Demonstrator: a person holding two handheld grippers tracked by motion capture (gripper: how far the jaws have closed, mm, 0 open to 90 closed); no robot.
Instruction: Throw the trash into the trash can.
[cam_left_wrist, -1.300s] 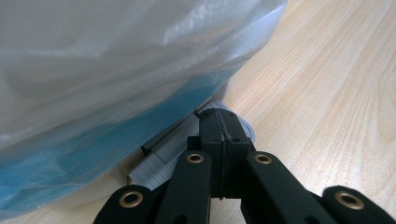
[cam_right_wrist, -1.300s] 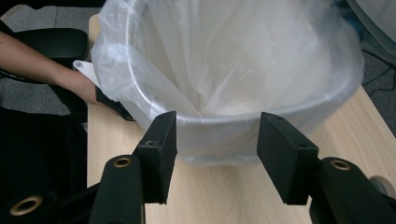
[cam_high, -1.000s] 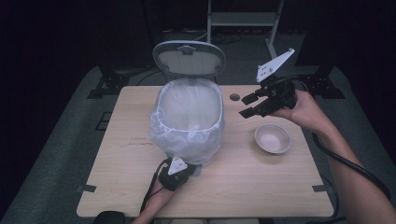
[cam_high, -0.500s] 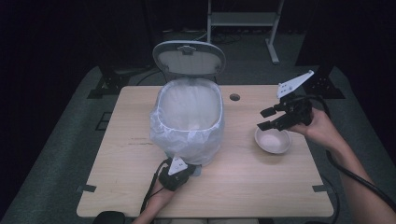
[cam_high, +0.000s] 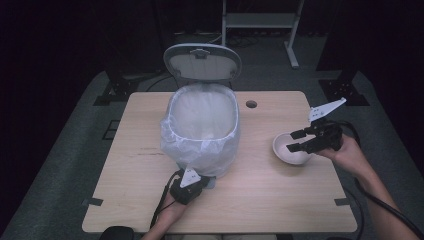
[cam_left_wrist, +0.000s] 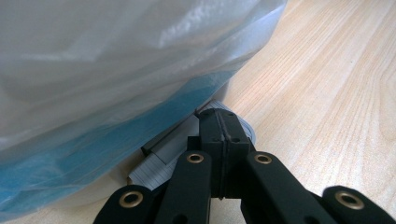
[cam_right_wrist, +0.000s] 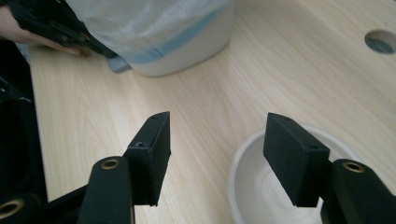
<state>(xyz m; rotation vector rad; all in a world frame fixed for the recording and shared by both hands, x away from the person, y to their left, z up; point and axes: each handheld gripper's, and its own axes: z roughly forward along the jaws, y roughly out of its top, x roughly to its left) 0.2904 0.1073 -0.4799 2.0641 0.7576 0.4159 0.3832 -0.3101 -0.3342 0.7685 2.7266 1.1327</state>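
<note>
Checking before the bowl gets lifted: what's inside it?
The bowl looks empty where it shows: plain white inside. The right gripper hangs over its near rim with open jaws, covering part of it.

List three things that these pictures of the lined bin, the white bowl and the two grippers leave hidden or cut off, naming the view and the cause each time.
1. High view: the bin's base, draped by its plastic liner.
2. Right gripper view: the bowl's near rim, cut off by the bottom edge and the right gripper's jaw.
3. Left gripper view: the pedal under the left gripper, covered by jaws and liner.
</note>
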